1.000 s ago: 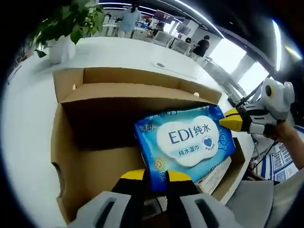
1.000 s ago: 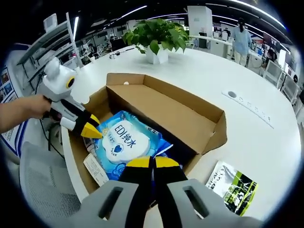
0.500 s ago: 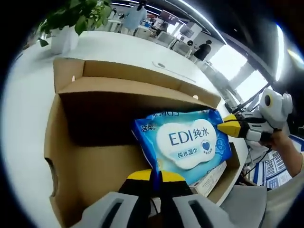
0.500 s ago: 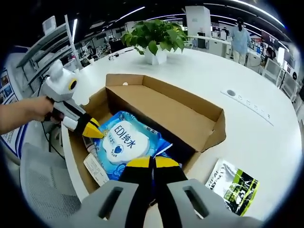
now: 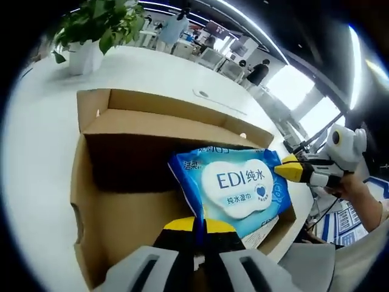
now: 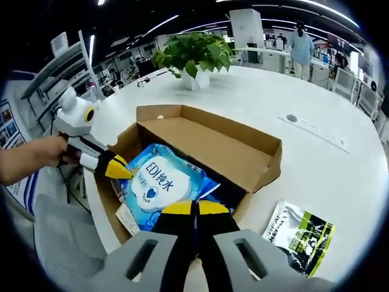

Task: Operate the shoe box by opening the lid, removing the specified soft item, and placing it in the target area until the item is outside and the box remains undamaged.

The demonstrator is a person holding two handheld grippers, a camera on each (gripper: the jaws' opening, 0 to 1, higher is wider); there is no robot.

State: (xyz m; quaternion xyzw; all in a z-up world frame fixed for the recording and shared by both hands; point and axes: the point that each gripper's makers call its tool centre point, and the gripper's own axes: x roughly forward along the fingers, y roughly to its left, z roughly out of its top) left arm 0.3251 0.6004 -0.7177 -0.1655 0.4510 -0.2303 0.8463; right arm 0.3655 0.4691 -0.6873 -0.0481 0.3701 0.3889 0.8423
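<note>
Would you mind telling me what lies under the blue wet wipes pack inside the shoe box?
A white printed paper item pokes out beneath the wet wipes pack in the shoe box. The pack covers the rest of it and the floor below.

The left hand-held gripper (image 5: pixel 199 225) has two jaws with yellow tips over black, set on pale grey moulded bodies with dark slots. The right hand-held gripper (image 6: pixel 194 208) is built the same way: yellow tips, black shanks, grey housings. Seen from the side, each tool has a white rounded head and a white and grey body tapering to the yellow point. A hand (image 5: pixel 352 184) grips the white body; a pale sleeve shows below it.
</note>
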